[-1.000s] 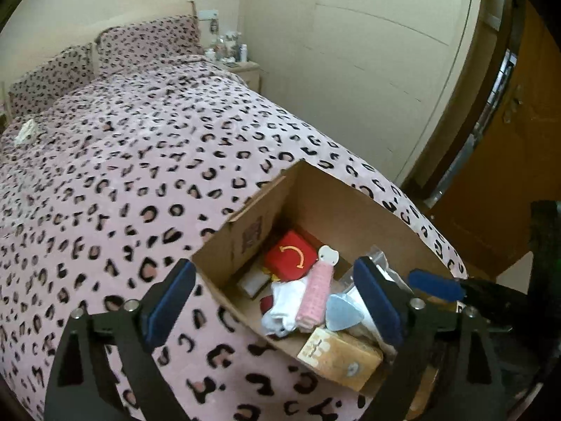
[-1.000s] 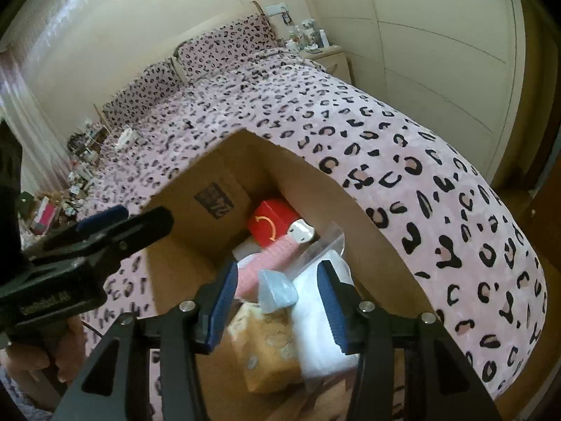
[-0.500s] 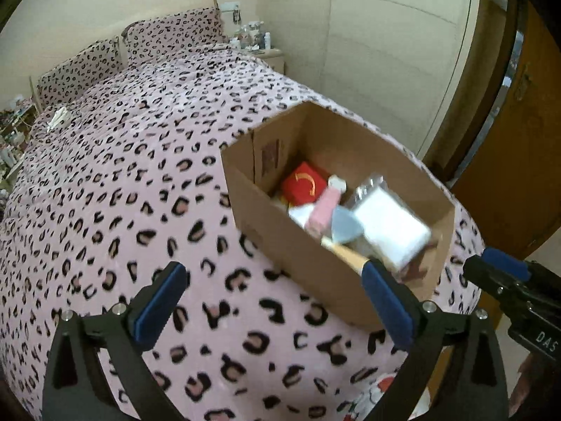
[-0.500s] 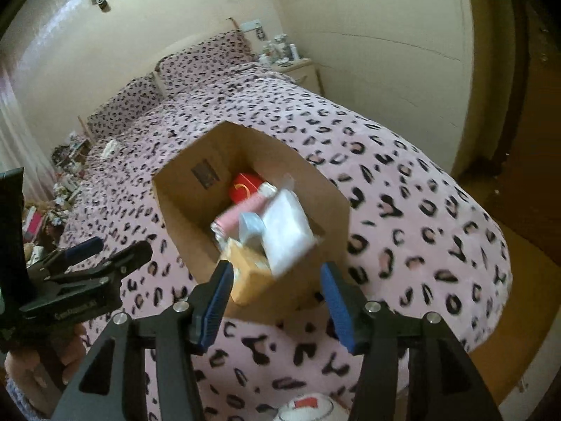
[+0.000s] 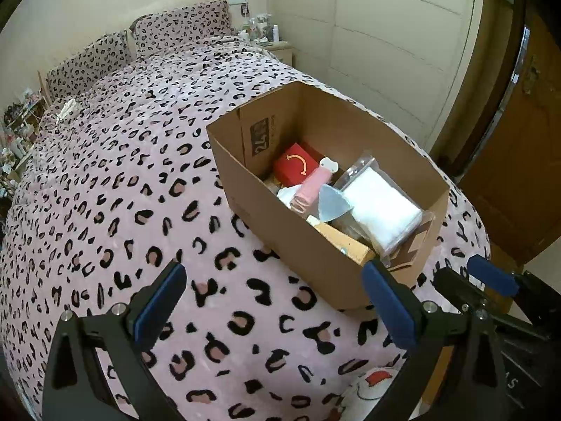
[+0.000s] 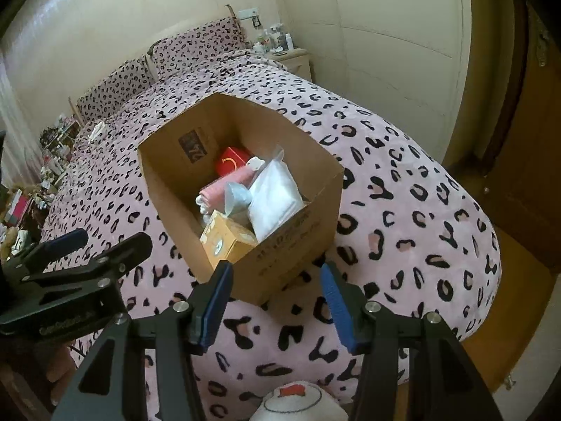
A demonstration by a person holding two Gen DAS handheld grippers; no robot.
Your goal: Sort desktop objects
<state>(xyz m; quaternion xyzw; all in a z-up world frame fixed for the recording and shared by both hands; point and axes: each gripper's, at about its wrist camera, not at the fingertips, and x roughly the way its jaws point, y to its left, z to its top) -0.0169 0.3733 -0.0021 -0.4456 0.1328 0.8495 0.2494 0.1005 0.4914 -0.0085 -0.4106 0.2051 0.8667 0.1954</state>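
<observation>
An open cardboard box [image 5: 315, 263] sits on the bed near its foot end. Inside lie a red carton [image 5: 294, 168], a pink roll [image 5: 312, 189], a pale blue wedge [image 5: 333, 205], a white packet in a clear bag [image 5: 378, 203] and a tan carton [image 5: 347, 242]. My left gripper [image 5: 270, 280] hangs wide open over the blanket, just short of the box's near side. My right gripper [image 6: 275, 273] stands open in front of the box's [image 6: 291, 245] near corner, holding nothing. Each gripper shows at the edge of the other's view.
The bed carries a pink leopard-print blanket [image 5: 122, 193] and two matching pillows [image 5: 182, 24] at the head. A nightstand [image 6: 291, 59] with bottles stands beyond, by white wardrobe panels [image 6: 385, 35]. A wooden door [image 5: 519, 161] is on the right, a cluttered shelf far left, and a white plush [image 6: 298, 400] below.
Both grippers have drawn back from above the box's contents, so the whole box now lies ahead of them. The left jaws stand a little wider.
</observation>
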